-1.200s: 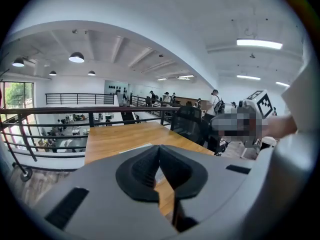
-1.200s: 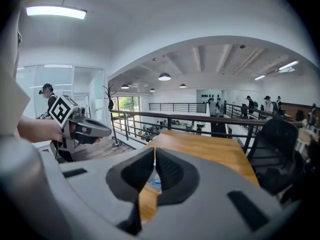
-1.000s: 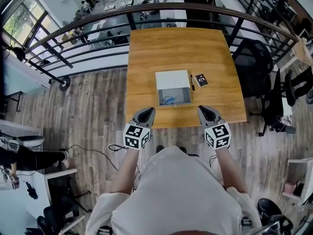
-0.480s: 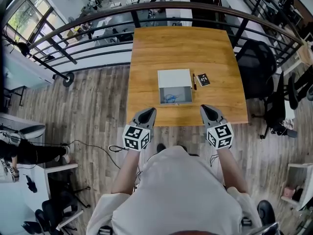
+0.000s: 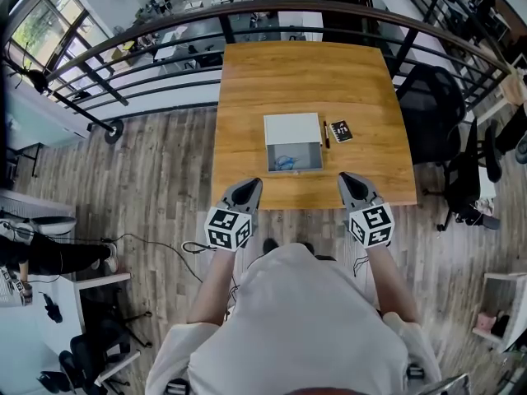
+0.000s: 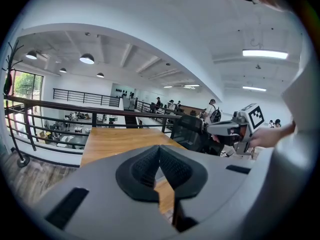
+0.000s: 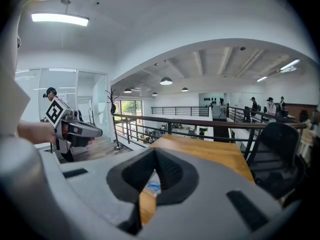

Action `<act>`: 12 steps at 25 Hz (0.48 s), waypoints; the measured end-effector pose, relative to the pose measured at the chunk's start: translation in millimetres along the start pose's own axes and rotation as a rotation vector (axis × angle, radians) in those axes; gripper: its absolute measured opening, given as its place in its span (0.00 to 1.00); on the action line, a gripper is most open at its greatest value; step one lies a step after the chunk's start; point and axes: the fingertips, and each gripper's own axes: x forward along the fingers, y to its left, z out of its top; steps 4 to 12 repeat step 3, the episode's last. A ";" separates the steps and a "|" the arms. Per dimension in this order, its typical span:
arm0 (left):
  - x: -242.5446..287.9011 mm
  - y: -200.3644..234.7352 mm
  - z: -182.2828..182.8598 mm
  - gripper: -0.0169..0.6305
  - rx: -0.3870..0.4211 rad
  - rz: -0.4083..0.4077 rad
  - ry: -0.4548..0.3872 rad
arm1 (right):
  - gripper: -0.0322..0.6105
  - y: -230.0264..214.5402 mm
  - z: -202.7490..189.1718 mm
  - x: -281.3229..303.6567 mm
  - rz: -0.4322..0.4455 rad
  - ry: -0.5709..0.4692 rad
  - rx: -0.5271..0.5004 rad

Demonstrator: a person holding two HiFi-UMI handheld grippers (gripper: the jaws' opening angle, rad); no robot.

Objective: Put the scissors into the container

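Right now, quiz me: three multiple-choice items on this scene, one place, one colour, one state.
1. Where are the scissors?
A. in the left claw
B. in the box
C. beside the box

2. Scissors colour?
A. red
B. yellow
C. blue

3. Left claw?
A. shut, empty
B. open
C. shut on the scissors

Answers:
1 B, the head view shows them inside the box walls.
2 C, they show blue against the grey inside.
3 A, its own view shows it closed on nothing.
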 end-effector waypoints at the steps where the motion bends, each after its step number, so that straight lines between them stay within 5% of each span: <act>1: 0.7 -0.1 0.3 0.02 0.000 0.000 0.000 | 0.05 -0.8 0.1 0.0 0.000 0.000 -0.001; 12: 2.2 -0.4 0.9 0.02 0.000 0.000 -0.001 | 0.05 -2.4 0.2 -0.1 -0.001 0.000 -0.003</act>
